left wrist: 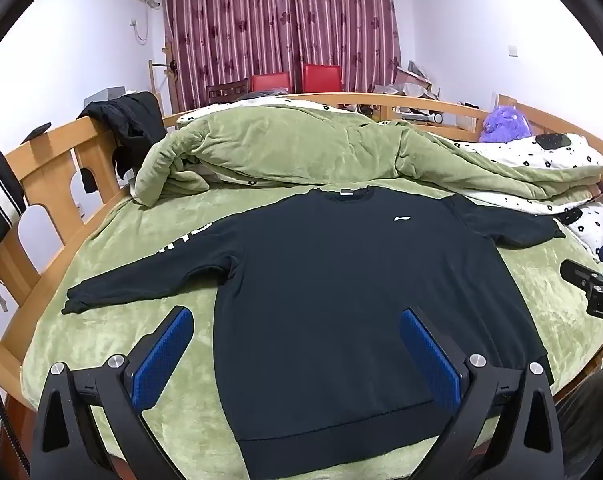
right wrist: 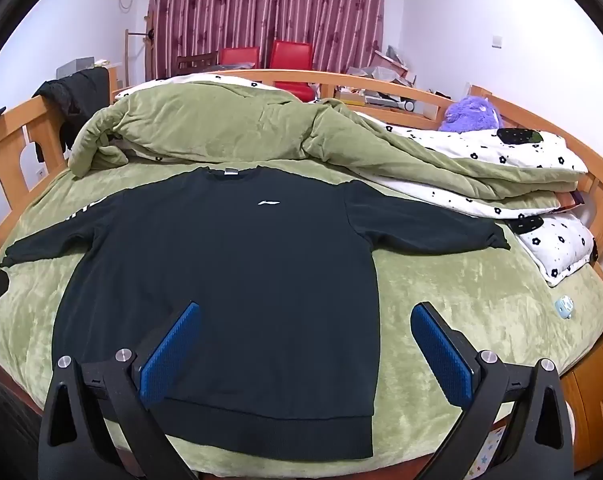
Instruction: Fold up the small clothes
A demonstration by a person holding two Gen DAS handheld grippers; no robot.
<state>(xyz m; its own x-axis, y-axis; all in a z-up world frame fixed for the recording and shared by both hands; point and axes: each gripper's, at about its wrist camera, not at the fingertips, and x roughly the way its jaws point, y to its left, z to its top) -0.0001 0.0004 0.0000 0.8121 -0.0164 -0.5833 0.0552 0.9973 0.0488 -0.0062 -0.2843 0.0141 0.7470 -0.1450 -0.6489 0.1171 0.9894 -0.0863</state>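
Observation:
A black long-sleeved sweatshirt lies flat, front up, on the green bed cover, both sleeves spread out sideways and its hem toward me. A small white logo marks its chest. My left gripper hovers open above the hem's left part, blue pads wide apart, nothing between them. My right gripper hovers open over the hem's right corner, also holding nothing. In the left wrist view the right gripper's body shows at the right edge.
A bunched green quilt and a white flowered duvet lie behind the sweatshirt. A wooden bed frame rings the mattress. A purple plush toy sits far right; a small pale blue object lies on the cover at right.

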